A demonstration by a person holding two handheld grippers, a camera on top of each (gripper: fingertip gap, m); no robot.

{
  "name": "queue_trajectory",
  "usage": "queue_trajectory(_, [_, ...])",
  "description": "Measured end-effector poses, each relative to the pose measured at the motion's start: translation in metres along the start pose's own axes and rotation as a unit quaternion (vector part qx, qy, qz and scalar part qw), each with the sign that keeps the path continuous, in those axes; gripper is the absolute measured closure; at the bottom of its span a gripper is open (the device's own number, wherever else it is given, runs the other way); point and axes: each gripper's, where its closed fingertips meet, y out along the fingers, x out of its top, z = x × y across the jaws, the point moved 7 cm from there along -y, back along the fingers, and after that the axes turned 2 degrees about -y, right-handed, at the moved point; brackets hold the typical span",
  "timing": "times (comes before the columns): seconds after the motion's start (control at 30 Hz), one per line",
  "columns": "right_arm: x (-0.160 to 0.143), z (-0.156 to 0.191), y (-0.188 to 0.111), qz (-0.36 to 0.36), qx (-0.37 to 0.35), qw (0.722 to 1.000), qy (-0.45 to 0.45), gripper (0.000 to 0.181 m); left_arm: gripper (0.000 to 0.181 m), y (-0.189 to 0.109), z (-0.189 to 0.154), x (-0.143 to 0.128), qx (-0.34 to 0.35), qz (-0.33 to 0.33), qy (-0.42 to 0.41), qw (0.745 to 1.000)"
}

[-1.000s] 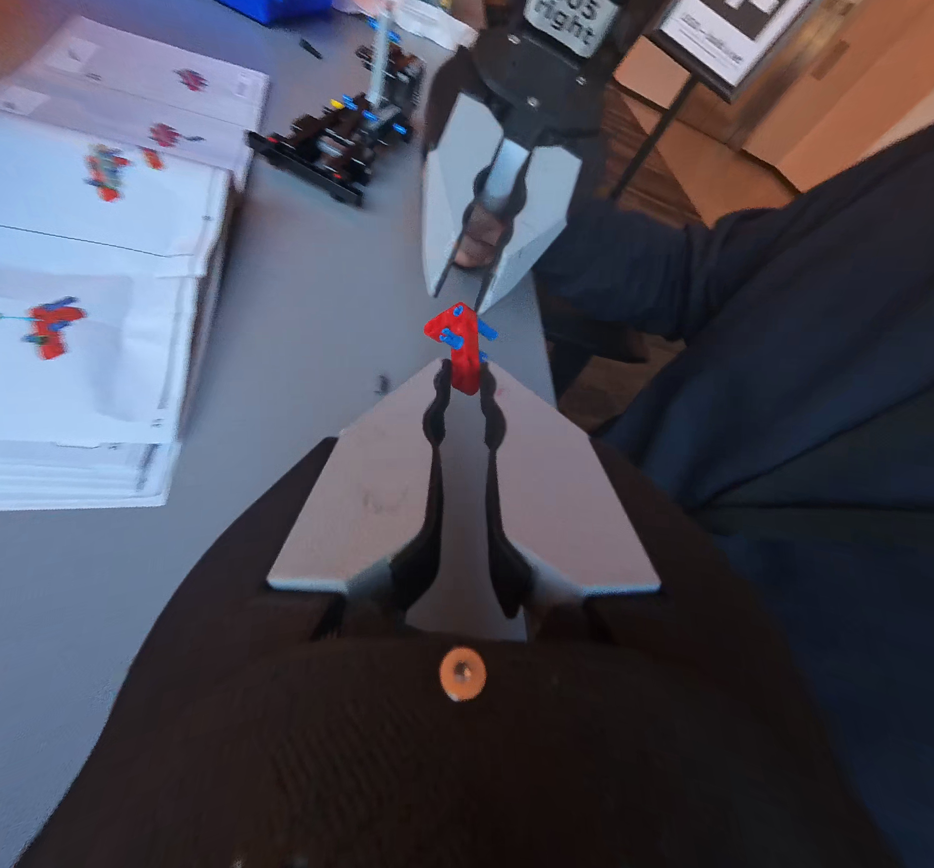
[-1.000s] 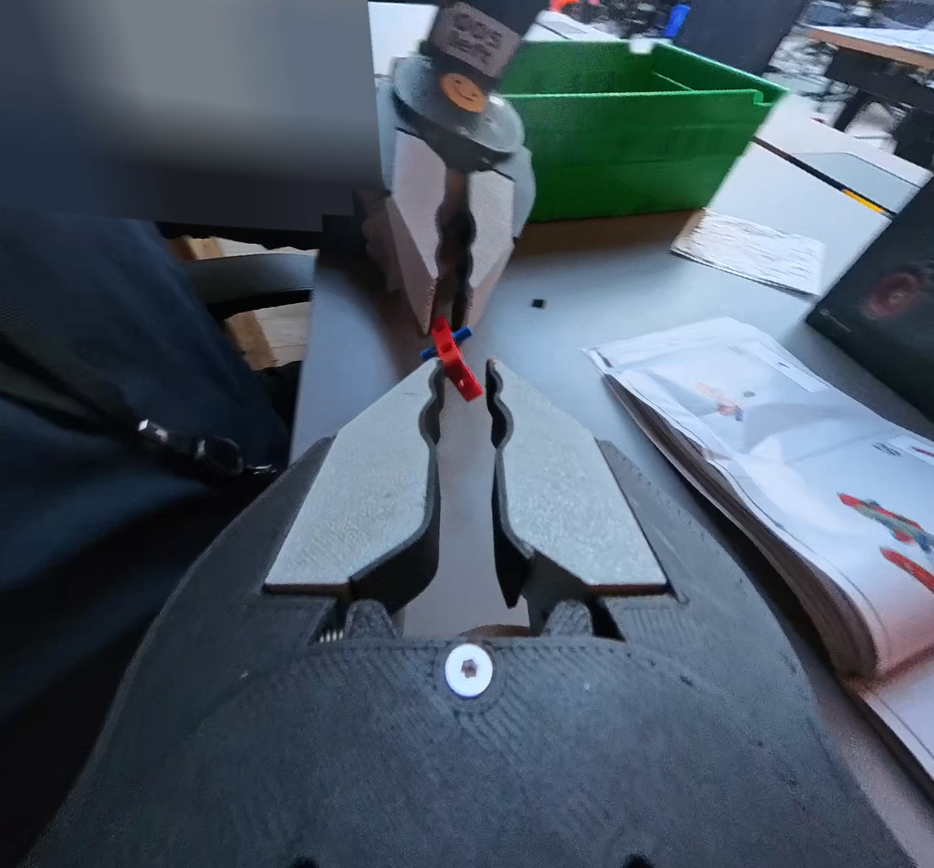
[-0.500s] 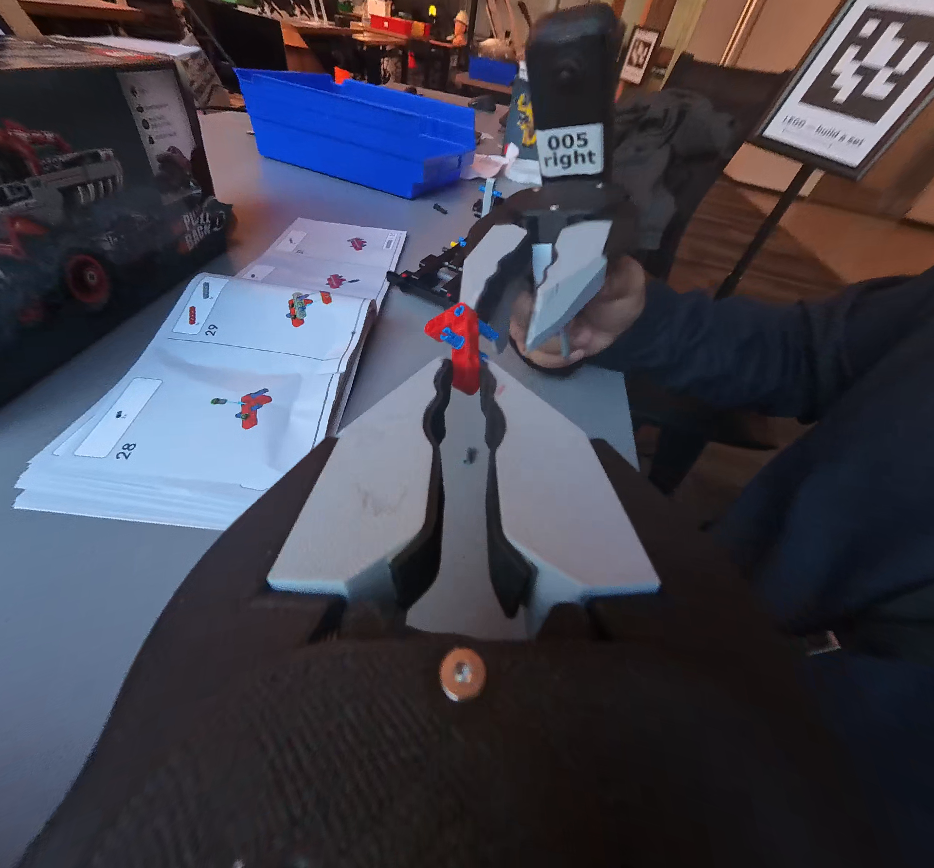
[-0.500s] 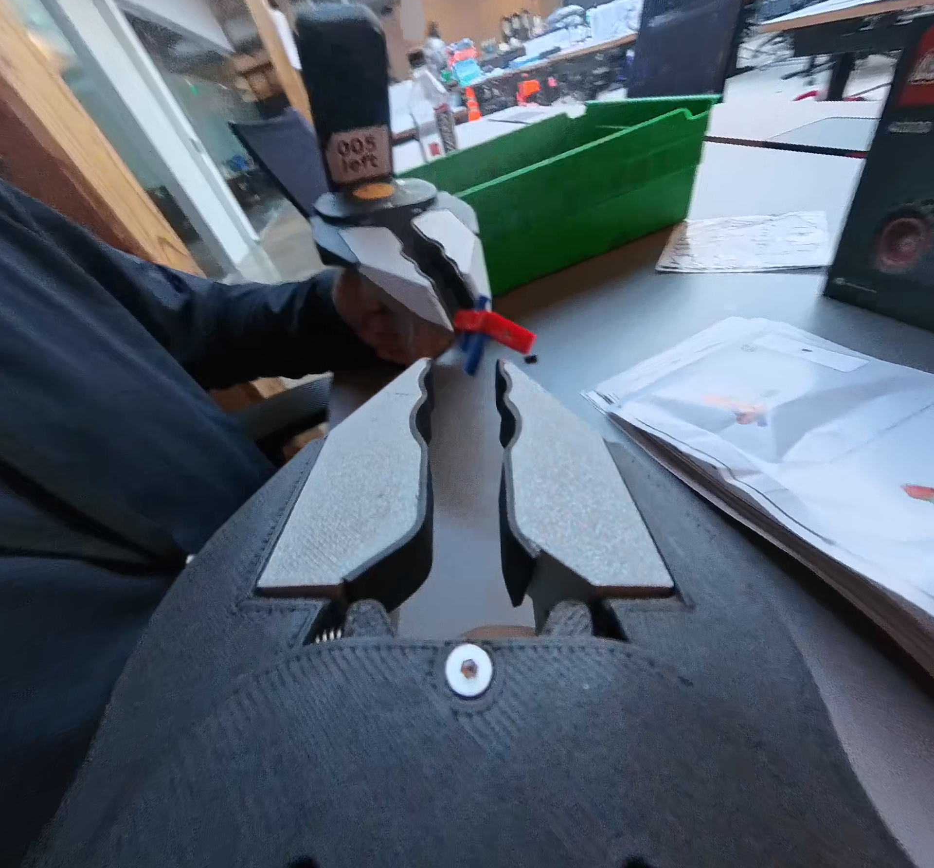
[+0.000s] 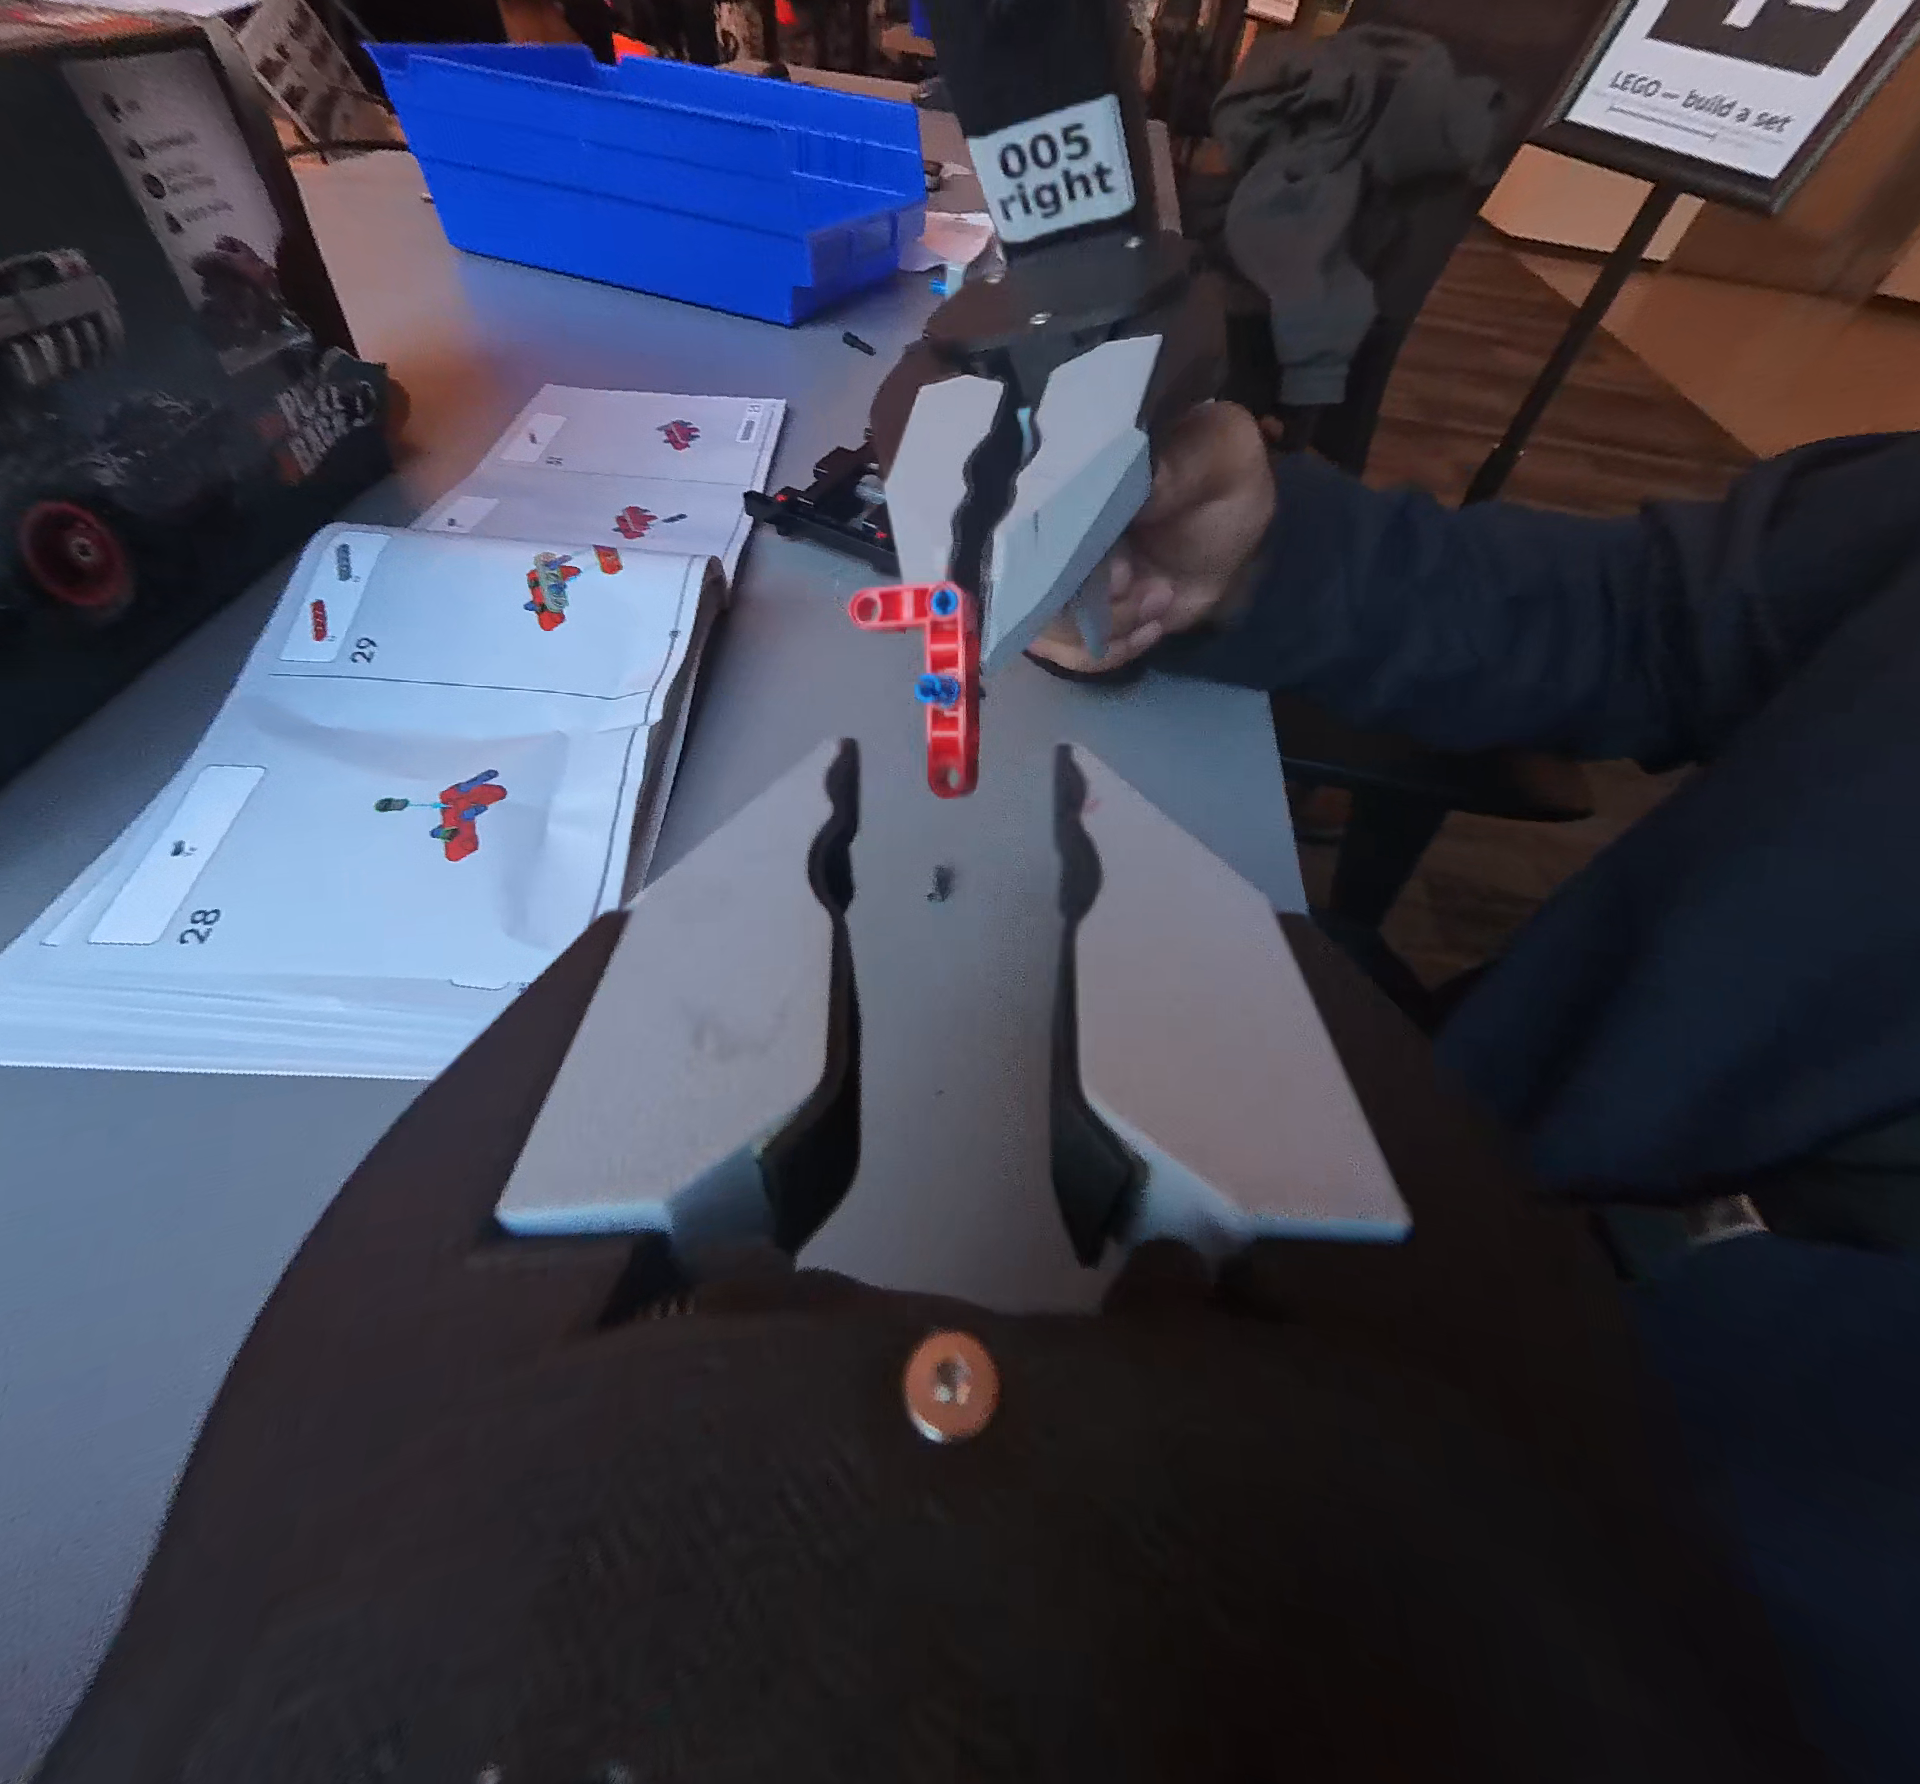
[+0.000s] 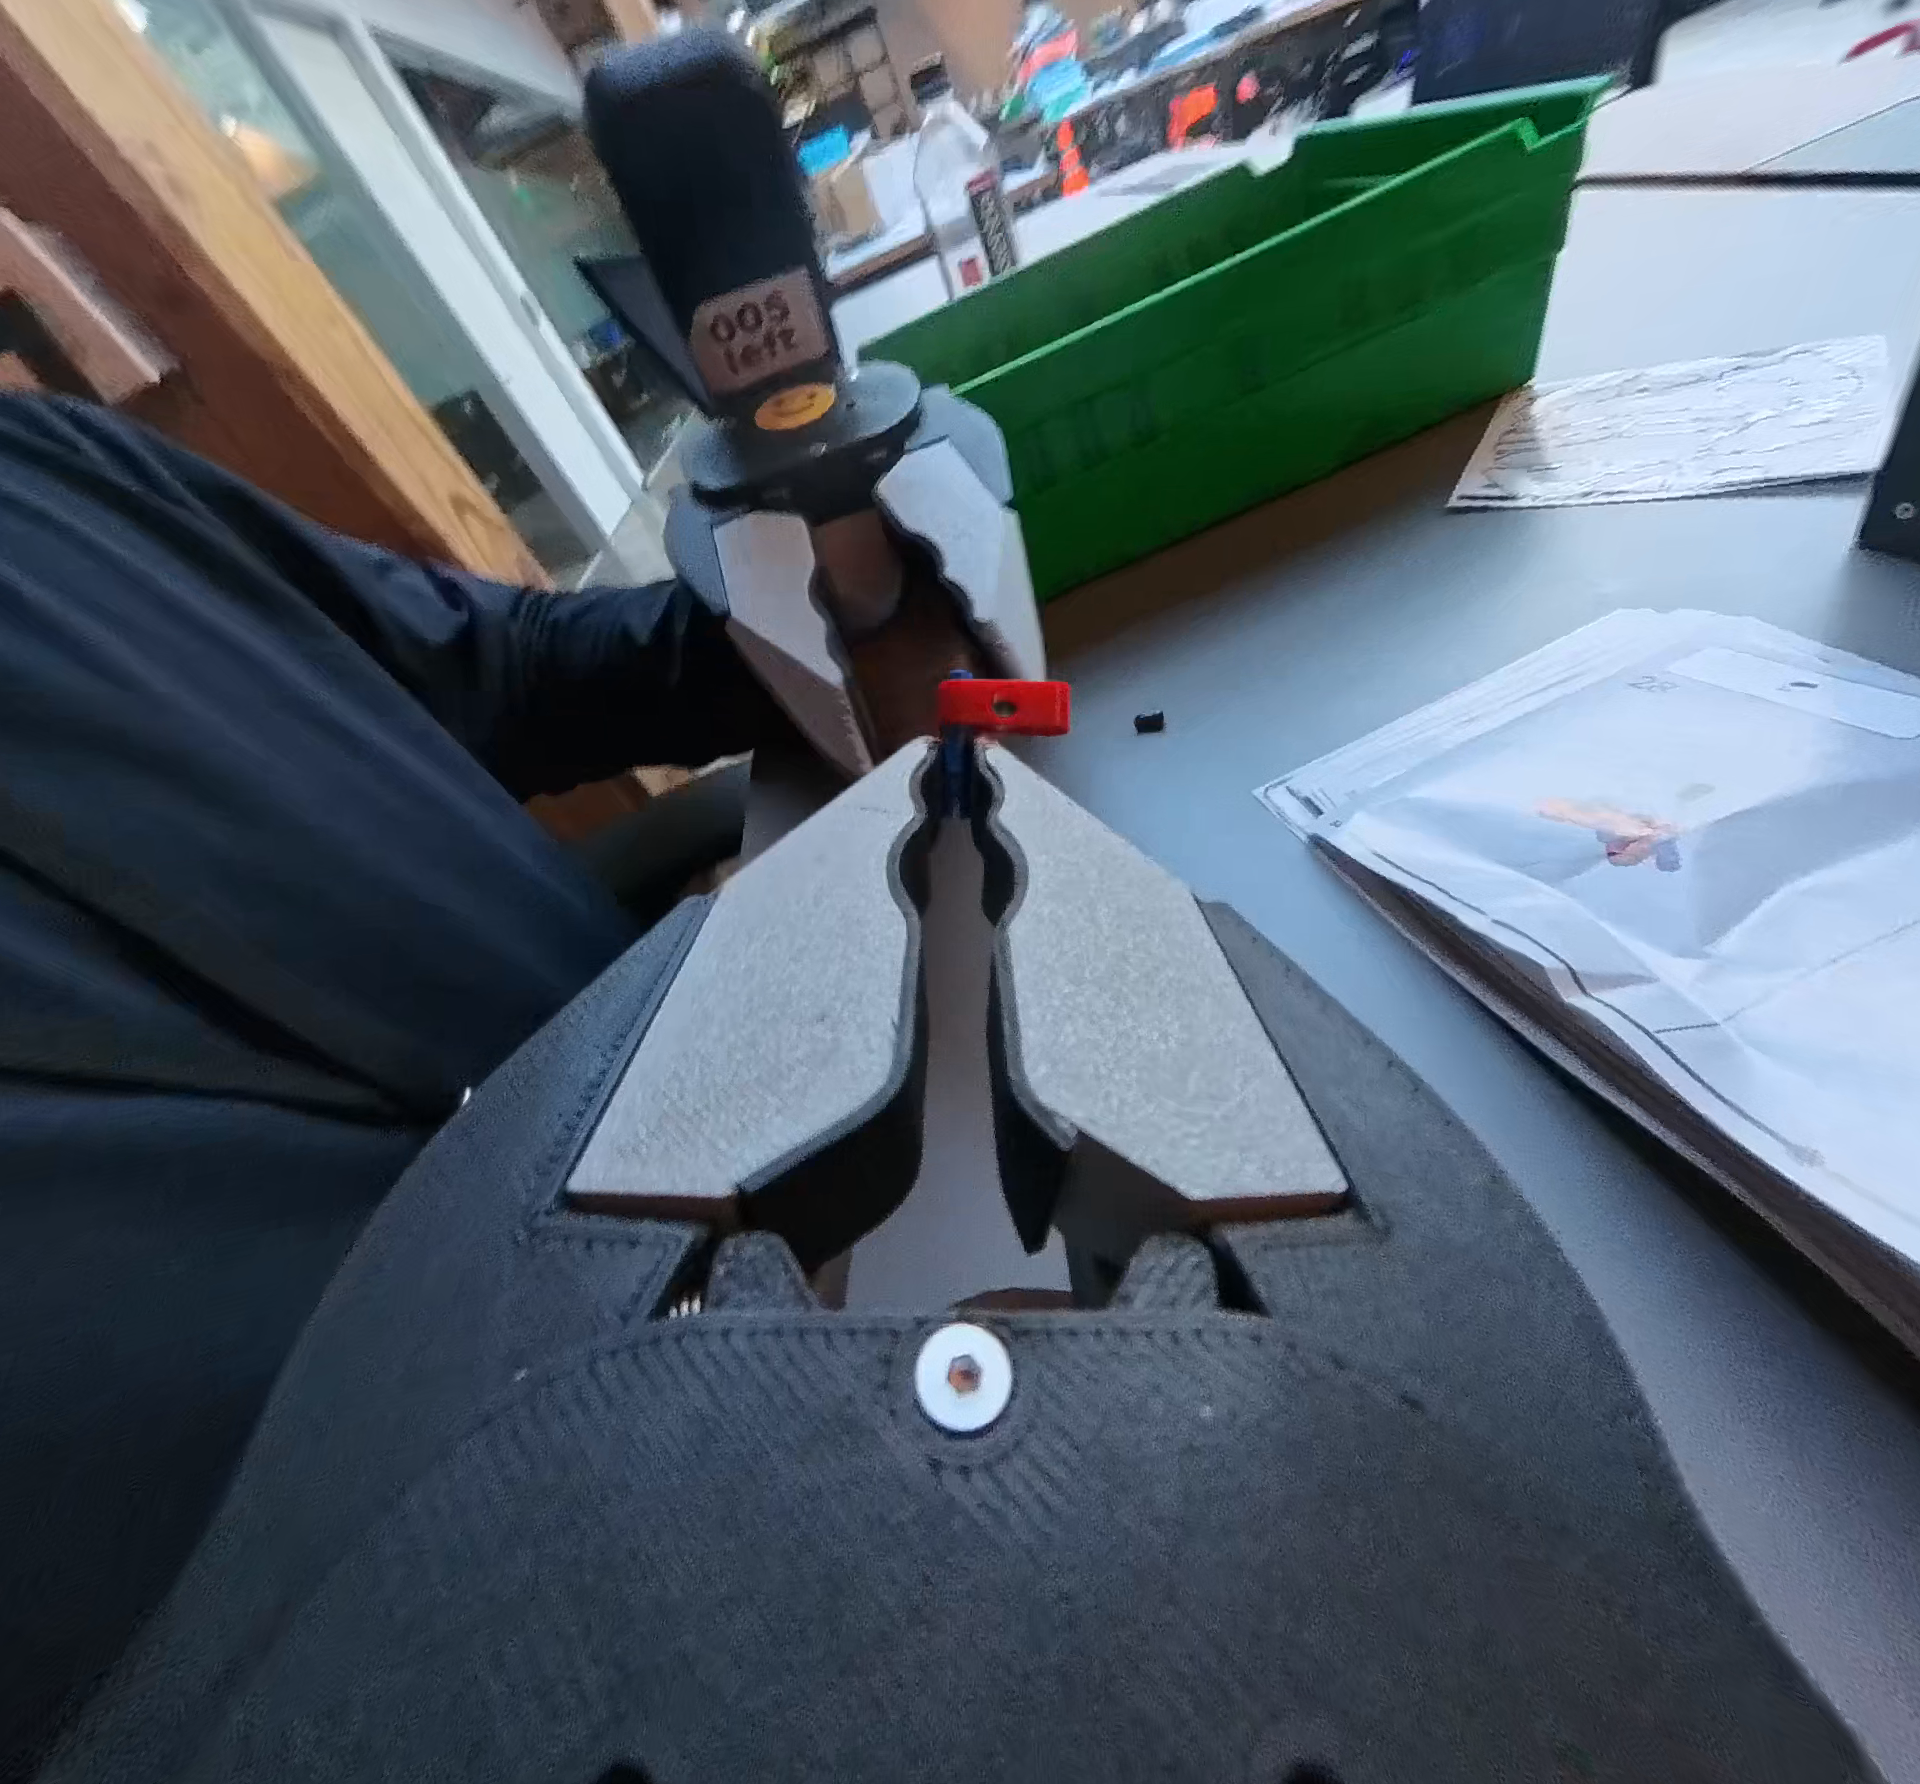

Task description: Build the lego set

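Note:
A red L-shaped beam (image 5: 948,685) with blue pins hangs above the grey table (image 5: 312,1267). My right gripper (image 6: 954,758) is shut on it, pinching at a blue pin, with the red beam (image 6: 1003,706) just past its tips. In the left wrist view the right gripper (image 5: 961,607) points down and holds the beam's upper corner. My left gripper (image 5: 956,752) is open, its fingers either side of the beam's lower end without touching it. In the right wrist view the left gripper (image 6: 940,664) stands open just behind the beam.
An open instruction booklet (image 5: 416,768) lies left of the grippers and shows in the right wrist view (image 6: 1662,903). A partly built black model (image 5: 831,513), a blue bin (image 5: 665,176), the set's box (image 5: 156,332), a green bin (image 6: 1247,363) and a small black piece (image 6: 1147,722) are on the table. My left and right fingertips are right by each other. It is some 20 cm from my right tips to the partly built black model (image 5: 831,513).
My left gripper has opened and let go of the red beam. My right gripper has closed on it and now holds it. Both grippers have tilted up.

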Motion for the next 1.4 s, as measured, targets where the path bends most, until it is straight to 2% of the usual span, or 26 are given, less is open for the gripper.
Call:
queue_trajectory(0.07, [-0.003, -0.003, 0.001, 0.041, 0.017, 0.999, 0.006, 0.181, 0.132, -0.001, -0.001, 0.000, -0.005, 0.007, 0.005, 1.000])
queue_trajectory(0.23, [-0.001, -0.012, 0.003, 0.177, 0.062, 0.981, 0.051, 0.180, 0.130, -0.003, -0.005, -0.006, 0.017, 0.035, 0.081, 0.996])
queue_trajectory(0.37, [0.002, -0.014, 0.009, 0.224, 0.098, 0.963, 0.110, 0.180, 0.117, 0.003, -0.010, -0.012, 0.060, 0.050, 0.157, 0.985])
queue_trajectory(0.47, [0.000, -0.013, 0.014, 0.229, 0.128, 0.955, 0.142, 0.180, 0.117, 0.008, -0.018, -0.015, 0.076, 0.046, 0.224, 0.970])
queue_trajectory(0.53, [0.000, -0.013, 0.014, 0.219, 0.140, 0.953, 0.157, 0.180, 0.125, 0.009, -0.022, -0.017, 0.083, 0.041, 0.262, 0.961])
queue_trajectory(0.73, [-0.003, -0.010, 0.014, 0.213, 0.187, 0.937, 0.205, 0.180, 0.132, 0.007, -0.030, -0.016, 0.101, -0.002, 0.328, 0.939])
queue_trajectory(1.13, [-0.003, -0.008, 0.025, 0.221, 0.238, 0.922, 0.209, 0.180, 0.141, 0.006, -0.035, -0.018, 0.066, 0.003, 0.329, 0.942])
queue_trajectory(1.2, [-0.004, -0.010, 0.024, 0.219, 0.230, 0.927, 0.198, 0.180, 0.141, 0.007, -0.033, -0.019, 0.068, 0.012, 0.324, 0.943])
queue_trajectory(1.27, [-0.002, -0.013, 0.021, 0.215, 0.212, 0.936, 0.183, 0.169, 0.141, 0.007, -0.028, -0.019, 0.077, 0.019, 0.316, 0.945])
queue_trajectory(1.4, [0.002, -0.022, 0.007, 0.196, 0.124, 0.965, 0.123, 0.161, 0.141, 0.007, -0.011, -0.019, 0.124, 0.054, 0.291, 0.947])
